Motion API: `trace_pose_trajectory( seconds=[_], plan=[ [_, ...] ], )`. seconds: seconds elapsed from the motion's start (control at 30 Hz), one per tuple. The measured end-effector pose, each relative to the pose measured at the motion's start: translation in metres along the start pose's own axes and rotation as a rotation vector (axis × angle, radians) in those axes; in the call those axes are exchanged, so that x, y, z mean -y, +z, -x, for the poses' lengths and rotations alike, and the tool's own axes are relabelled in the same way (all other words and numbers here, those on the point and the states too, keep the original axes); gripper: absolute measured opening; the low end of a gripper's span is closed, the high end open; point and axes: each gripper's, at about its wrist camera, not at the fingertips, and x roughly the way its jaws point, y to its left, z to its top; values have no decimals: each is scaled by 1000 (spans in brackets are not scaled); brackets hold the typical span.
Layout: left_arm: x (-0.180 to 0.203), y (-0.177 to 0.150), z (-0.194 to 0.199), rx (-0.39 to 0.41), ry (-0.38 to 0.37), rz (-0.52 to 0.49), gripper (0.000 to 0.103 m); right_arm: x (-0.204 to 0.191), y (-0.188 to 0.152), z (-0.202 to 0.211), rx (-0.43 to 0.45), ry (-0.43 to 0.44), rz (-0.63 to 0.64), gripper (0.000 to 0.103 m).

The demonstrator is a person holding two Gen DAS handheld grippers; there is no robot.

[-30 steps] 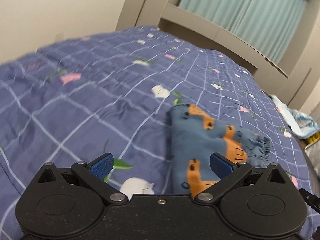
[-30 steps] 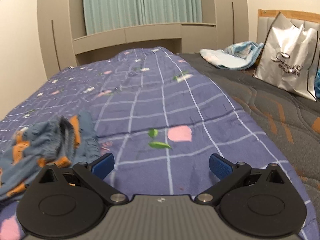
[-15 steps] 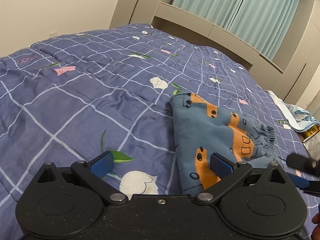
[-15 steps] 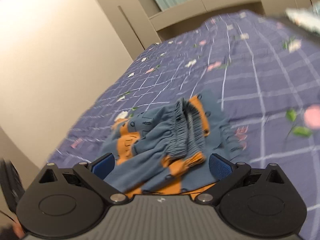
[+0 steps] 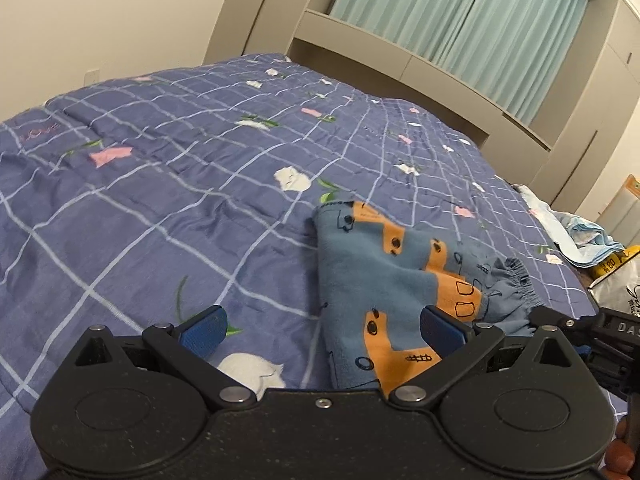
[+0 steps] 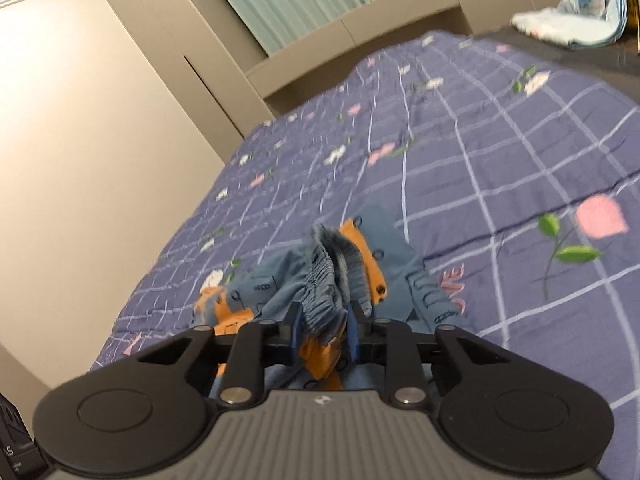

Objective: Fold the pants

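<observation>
Right wrist: right claw (image 6: 323, 330) closing, pinching pants (image 6: 332, 276) waistband, bunched on quilt (image 6: 500, 168). Left claw (image 5: 320, 326) spread beside pants' folded edge. Blue cloth (image 6: 576, 24), bag (image 5: 618, 280) beyond.

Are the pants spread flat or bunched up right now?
Bunched. The pants lie crumpled on the quilt, waistband gathered between the closing right gripper jaws.
</observation>
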Motion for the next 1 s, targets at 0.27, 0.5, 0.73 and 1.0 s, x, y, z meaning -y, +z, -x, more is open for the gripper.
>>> trace_pose_trajectory(
  seconds=[0.27, 0.5, 0.73, 1.0],
  plan=[
    [11, 1, -22, -41, 19, -44, 102, 6, -3, 20, 26, -101, 80, 28],
    [10, 24, -32, 20, 53, -65, 102, -25, 2, 14, 61, -186, 345, 75],
    [15, 41, -67, 26, 94, -116, 103, -22, 25, -35, 5, -236, 425, 82],
    [9, 37, -70, 16, 81, -74, 102, 12, 19, -41, -31, -238, 331, 89]
  ],
)
